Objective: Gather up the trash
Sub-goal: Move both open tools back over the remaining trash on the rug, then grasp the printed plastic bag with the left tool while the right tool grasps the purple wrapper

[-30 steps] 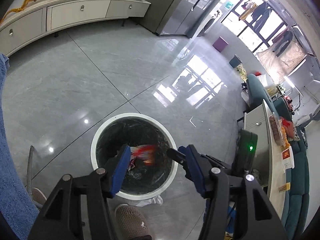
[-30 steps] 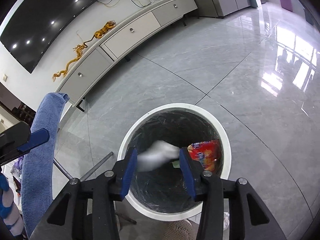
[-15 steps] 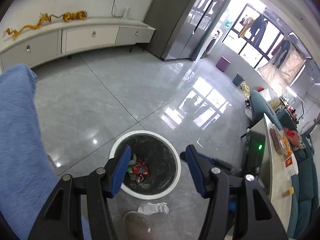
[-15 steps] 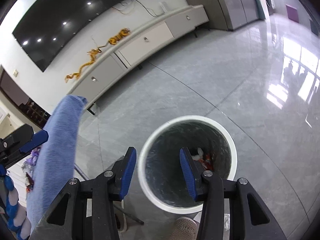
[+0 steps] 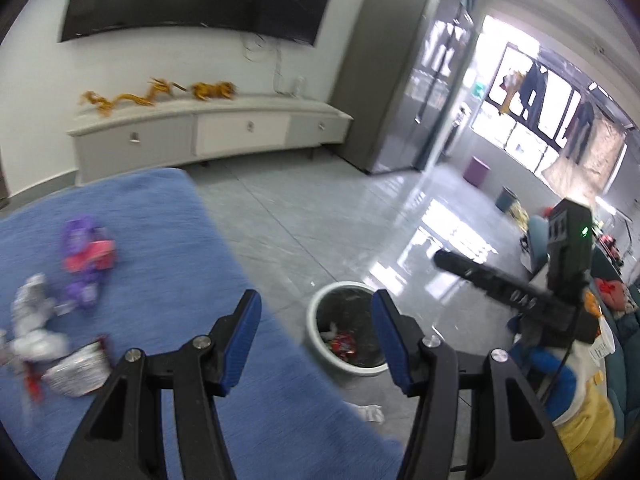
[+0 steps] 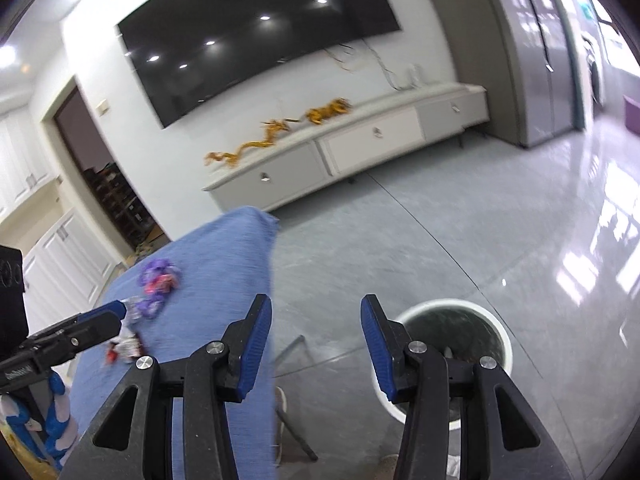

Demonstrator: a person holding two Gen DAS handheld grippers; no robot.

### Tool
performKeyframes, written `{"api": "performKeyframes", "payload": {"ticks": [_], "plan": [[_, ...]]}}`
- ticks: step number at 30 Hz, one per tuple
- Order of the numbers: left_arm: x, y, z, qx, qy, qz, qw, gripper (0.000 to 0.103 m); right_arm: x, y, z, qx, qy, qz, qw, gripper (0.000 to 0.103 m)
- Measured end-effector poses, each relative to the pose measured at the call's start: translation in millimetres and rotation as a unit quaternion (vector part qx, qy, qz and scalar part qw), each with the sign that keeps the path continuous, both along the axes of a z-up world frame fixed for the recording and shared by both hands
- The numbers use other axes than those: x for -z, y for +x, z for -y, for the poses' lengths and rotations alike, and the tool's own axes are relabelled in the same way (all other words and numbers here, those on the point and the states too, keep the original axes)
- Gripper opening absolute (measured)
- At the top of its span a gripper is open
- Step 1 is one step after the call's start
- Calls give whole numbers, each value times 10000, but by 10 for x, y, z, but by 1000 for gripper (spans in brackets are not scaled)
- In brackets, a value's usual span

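Your left hand-held gripper [image 5: 316, 340] points fwd and tilts downward, blue pads [image 5: 242, 344] standing apart w/ nothing between them. Your right hand-held gripper [image 6: 316, 344] tilts down about the same, jaws parted a bit narrower, also empty. From the left cam, the right unit's black body shows at the right edge, angled in toward centre. From the right cam, the left one's blue-tipped finger [image 6: 106, 314] pokes in from the left edge. Both frames slightly blurred. Your hands themselves aren't visible.
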State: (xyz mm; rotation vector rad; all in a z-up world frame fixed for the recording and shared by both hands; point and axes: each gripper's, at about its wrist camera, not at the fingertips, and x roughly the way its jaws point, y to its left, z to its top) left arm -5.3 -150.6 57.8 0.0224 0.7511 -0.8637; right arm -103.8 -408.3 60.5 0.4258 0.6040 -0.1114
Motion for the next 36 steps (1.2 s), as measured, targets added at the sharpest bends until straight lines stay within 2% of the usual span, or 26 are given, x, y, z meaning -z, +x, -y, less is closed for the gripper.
{"api": "performKeyframes", "payload": {"ticks": [5, 9, 13, 16, 20, 29, 36], "plan": [[-30, 19, -918, -521, -107, 233, 9983, 55, -341, 148, -553, -414, -234, 185, 9987, 45], [26, 100, -1565, -991, -91, 388, 9943, 55, -464, 303, -880, -685, -336, 226, 9968, 46], [168, 331, -2067, -1468, -13, 278, 9888, 55, -491, 517, -1162, -939, -450, 183, 9944, 46], [273, 527, -2293, -1713, 9, 120, 9851, 55, -446, 686, -1353, -1136, -470, 124, 9923, 47], [384, 743, -2332, -1790, 53, -20, 9838, 55, -326, 966, -1549, -1388, -449, -10, 9893, 47], [766, 1390, -1967, -1584, 401, -376, 9858, 55, 92, 1789, -1931, -2026, -402, -389, 9777, 47], [1068, 1853, -1855, -1652, 647, -653, 9820, 55, 469, 2413, -2136, -2379, -221, -622, 9690, 47]]}}
